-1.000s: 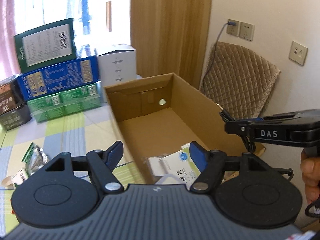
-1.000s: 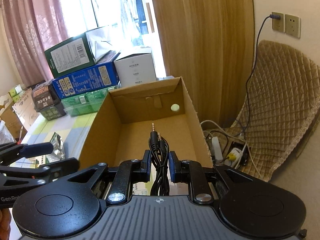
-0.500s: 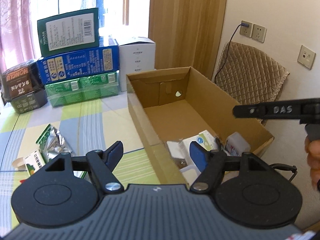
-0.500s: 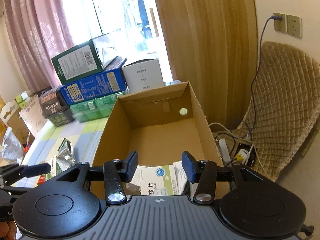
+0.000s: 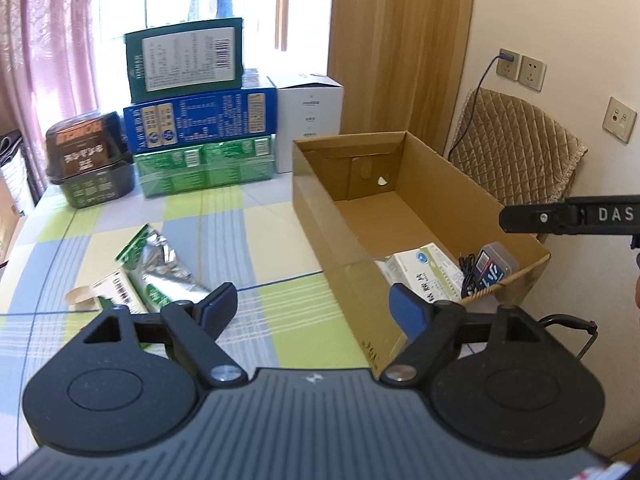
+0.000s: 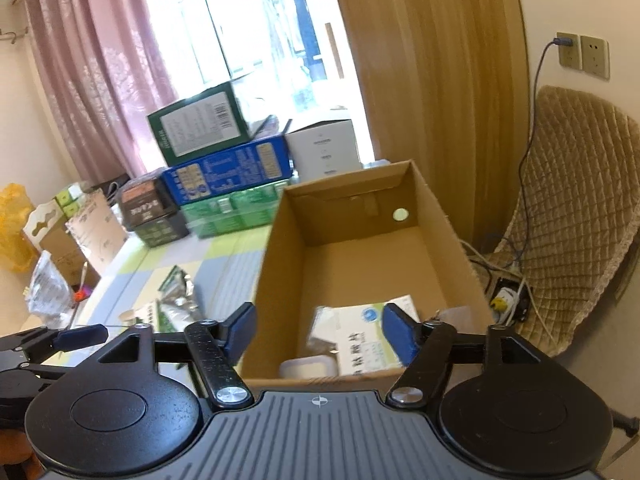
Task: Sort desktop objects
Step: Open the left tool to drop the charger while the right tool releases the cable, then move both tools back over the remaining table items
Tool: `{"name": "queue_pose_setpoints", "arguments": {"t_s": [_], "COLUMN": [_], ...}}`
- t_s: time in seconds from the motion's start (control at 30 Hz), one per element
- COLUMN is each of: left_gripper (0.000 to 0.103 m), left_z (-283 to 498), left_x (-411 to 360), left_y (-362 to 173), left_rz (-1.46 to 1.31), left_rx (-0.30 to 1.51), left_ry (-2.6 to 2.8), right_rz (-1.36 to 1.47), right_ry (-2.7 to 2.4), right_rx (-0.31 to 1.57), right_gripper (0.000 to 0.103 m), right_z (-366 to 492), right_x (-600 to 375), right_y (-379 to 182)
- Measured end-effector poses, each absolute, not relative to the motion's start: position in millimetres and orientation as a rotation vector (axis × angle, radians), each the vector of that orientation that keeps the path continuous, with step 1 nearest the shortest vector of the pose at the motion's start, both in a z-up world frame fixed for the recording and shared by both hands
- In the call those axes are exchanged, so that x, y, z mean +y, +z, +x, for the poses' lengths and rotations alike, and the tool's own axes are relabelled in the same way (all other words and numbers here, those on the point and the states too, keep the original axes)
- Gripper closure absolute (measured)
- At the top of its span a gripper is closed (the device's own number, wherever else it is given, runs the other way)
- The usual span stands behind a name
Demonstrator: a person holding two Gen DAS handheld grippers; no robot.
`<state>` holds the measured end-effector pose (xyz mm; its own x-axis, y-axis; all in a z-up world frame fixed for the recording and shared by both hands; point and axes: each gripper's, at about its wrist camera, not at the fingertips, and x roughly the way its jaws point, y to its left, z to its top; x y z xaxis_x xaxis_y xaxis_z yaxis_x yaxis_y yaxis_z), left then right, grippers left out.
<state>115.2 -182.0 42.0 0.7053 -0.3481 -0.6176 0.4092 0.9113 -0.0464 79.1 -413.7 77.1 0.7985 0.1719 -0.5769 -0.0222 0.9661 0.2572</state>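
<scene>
While your left tongs (image 5: pixel 312 308) hang wide apart and empty above the checked table (image 5: pixel 248 216), your right tongs (image 6: pixel 318 330) stand just as wide, empty, over the near end of the cardboard box (image 5: pixel 316 200). The box runs lengthwise away from you toward the stacked cartons (image 5: pixel 200 120) at the window, open side up. In its near end lie a white medicine carton (image 5: pixel 424 272), its long side roughly across the box, a coiled black cable (image 5: pixel 466 276) just beside it, and a clear case with a blue label (image 5: pixel 494 264) against the right wall. From the right wrist, the cable is hidden and a pale lidded container (image 6: pixel 306 366) is cut off by the box's near edge. On the table left of the box, a silver foil pouch (image 5: pixel 164 264) points diagonally toward the far left; a small barcode carton (image 5: pixel 116 292) touches it, partly hidden behind your left tongs.
</scene>
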Motion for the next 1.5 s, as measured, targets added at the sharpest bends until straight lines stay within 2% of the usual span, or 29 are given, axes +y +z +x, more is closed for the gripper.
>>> {"name": "queue_pose_setpoints", "arguments": {"t_s": [0.13,0.43,0.53,0.97,1.5], "left_gripper": [0.014,0.006,0.002,0.002,0.002], "left_z": [102,77,70,53,80], "left_x": [-161,-105,-86,-12,19], "left_y": [48,57,58,54,30], "left_rz": [0.083,0.061,0.058,0.039,0.034], "left_rx": [0.66,0.651,0.653,0.671,0.711], "left_ry": [-0.394,-0.295,-0.258,-0.126,-0.083], "right_rz": [0.233,0.206,0.193,0.112,0.015], "right_ry": [0.128,0.192,0.208,0.33,0.41], "right_rx": [0.623,0.623,0.622,0.652,0.702], "right_gripper": [0.015,0.002,0.002,0.002,0.002], "right_z": [66,50,48,47,82], "right_x": [-394,-354,-341,-281,-228], "right_y": [81,84,85,75,37]}}
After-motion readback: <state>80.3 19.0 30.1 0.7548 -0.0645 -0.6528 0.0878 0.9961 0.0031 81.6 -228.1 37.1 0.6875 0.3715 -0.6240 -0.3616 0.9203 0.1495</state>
